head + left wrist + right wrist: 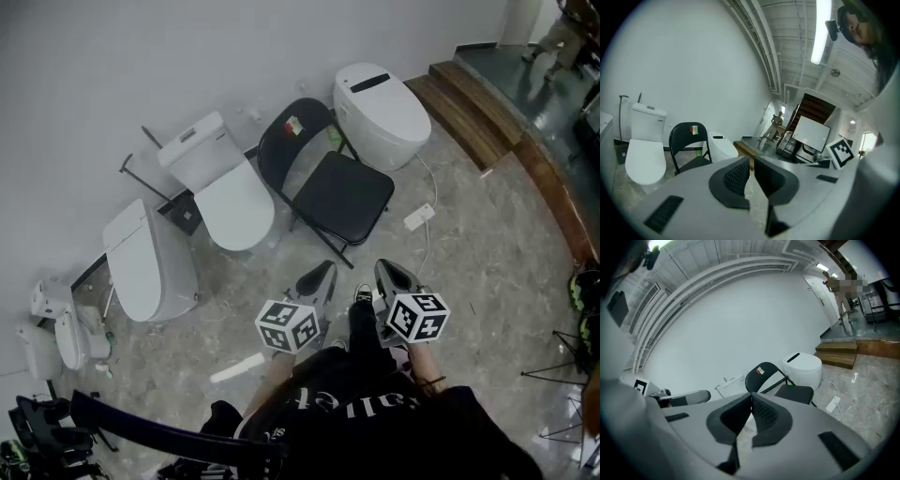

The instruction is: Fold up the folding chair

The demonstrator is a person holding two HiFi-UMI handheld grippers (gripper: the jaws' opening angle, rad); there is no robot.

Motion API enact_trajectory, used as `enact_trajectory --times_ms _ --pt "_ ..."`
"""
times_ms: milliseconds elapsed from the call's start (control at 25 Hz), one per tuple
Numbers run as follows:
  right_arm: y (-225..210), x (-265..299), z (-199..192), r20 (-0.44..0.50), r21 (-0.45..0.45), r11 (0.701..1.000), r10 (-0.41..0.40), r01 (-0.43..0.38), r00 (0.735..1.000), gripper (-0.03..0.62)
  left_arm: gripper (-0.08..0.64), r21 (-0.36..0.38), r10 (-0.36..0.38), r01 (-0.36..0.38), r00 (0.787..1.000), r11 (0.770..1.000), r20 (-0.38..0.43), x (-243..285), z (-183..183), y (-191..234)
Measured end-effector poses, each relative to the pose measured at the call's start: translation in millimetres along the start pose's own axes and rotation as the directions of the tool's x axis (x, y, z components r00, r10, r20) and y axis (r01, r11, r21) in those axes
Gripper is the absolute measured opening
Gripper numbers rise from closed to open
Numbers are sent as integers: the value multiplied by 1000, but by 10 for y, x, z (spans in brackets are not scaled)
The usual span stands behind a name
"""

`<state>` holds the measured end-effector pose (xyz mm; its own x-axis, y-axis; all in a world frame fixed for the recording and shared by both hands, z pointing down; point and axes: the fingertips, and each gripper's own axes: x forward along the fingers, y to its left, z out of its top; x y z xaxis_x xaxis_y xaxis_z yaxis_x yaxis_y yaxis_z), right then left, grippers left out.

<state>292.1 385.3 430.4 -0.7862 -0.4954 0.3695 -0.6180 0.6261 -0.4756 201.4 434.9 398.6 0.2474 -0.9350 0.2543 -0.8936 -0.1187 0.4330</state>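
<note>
The black folding chair [342, 192] stands unfolded against the white wall between two toilets, seat toward me, a small sticker on its backrest. It also shows in the left gripper view [686, 136] and the right gripper view [764, 376]. Both grippers hang close to my body, well short of the chair's front legs. My left gripper [323, 272] [750, 164] has only a narrow slit between its pads, with nothing in it. The jaws of my right gripper [386, 270] [751, 397] meet at the tips and are empty.
A white toilet [230, 192] stands left of the chair and a rounded smart toilet [380, 112] to its right; another toilet [150, 258] is further left. A power strip [418, 217] with its cable lies on the stone floor. Wooden steps [478, 112] rise at the right.
</note>
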Motion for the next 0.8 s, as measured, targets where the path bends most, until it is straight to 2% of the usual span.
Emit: enact_trajectory --times_ms 160,480,800 --pt "-314 340 289 -13 -12 1000 4 -4 1000 12 28 -11 -20 20 1000 1000 0 475 163 85" --pt "-763 1120 952 -37 -24 998 50 -51 998 12 28 -10 -1 1 1000 1000 -1 1472 619 401" --pt "-960 1725 1180 -95 -12 996 88 -90 992 12 12 -50 40 -40 999 998 4 1955 928 796"
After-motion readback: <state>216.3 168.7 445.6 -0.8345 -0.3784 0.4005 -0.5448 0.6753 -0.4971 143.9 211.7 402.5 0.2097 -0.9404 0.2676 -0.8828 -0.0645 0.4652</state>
